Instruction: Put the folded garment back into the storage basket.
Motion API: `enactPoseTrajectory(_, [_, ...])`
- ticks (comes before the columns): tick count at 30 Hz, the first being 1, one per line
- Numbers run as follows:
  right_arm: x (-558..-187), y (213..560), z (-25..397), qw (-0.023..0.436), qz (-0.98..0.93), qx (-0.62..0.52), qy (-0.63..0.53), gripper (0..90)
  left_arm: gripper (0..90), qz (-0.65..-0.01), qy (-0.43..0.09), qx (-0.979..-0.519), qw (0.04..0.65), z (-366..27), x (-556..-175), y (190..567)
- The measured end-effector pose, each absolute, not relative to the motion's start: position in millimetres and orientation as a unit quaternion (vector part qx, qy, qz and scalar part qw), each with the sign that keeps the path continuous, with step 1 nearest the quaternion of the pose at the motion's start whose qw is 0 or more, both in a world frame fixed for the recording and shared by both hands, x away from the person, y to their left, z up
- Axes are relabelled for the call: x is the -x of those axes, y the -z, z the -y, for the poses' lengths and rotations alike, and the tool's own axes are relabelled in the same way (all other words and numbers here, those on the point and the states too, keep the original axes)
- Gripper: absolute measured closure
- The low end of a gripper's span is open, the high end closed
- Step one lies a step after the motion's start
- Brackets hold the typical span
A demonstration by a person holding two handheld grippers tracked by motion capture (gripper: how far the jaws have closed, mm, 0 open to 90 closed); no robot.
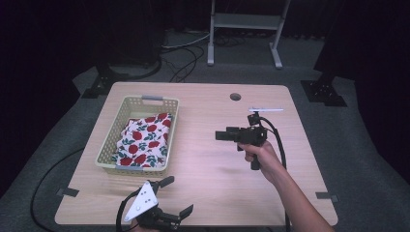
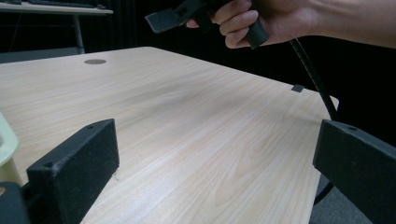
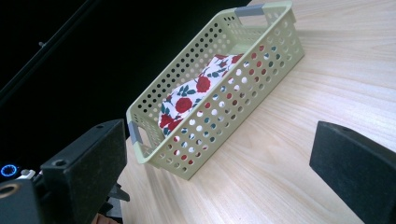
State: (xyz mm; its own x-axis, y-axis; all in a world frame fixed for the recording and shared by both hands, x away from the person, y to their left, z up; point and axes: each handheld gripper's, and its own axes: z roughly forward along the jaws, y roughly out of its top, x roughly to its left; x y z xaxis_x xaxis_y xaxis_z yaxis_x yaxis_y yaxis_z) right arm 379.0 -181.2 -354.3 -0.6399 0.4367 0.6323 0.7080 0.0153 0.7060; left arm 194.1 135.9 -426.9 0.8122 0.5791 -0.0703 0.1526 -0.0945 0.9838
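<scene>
A pale yellow perforated basket (image 1: pixel 109 140) sits on the left of the wooden table (image 1: pixel 217 169). Inside it lies a folded white cloth with red flowers (image 1: pixel 145 140). My right gripper (image 1: pixel 223 135), held in a hand above the table's middle right, points left toward the basket with its jaws apart and nothing between them. In the right gripper view the basket (image 3: pixel 233 107) and the cloth (image 3: pixel 191 93) lie ahead of my open right gripper (image 3: pixel 219 163). My left gripper (image 1: pixel 176 195) hovers at the front edge, open and empty. In the left gripper view my left gripper (image 2: pixel 217 172) faces bare tabletop.
A round cable hole (image 1: pixel 235 96) sits near the table's far edge. Grey tape marks (image 1: pixel 67 192) flag the front corners. Behind the table stand a metal frame (image 1: pixel 244 24) and floor cables (image 1: pixel 183 53). The right hand (image 2: pixel 261 18) shows high in the left gripper view.
</scene>
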Motion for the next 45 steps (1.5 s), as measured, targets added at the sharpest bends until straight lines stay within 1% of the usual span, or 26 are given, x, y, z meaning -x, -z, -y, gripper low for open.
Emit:
enactPoseTrajectory(18, [-361.8,371.7,196.5,0.116,0.693,0.420,0.574,3.2,0.0,-0.254,-0.170,-0.720,0.623,-135.1,-194.1,427.1])
enactPoseTrajectory(24, [-354.9,377.6,203.2,0.107,0.695,0.423,0.571,3.2,0.0,-0.254,-0.170,-0.720,0.622,-134.8,-194.0,427.1])
enactPoseTrajectory(35, [-346.4,378.4,208.3,0.087,0.700,0.421,0.571,3.2,0.0,-0.253,-0.170,-0.721,0.622,-134.0,-193.8,426.9])
enactPoseTrajectory(45, [-337.8,376.4,210.9,0.081,0.700,0.419,0.573,3.2,0.0,-0.252,-0.170,-0.720,0.623,-134.0,-193.7,426.7])
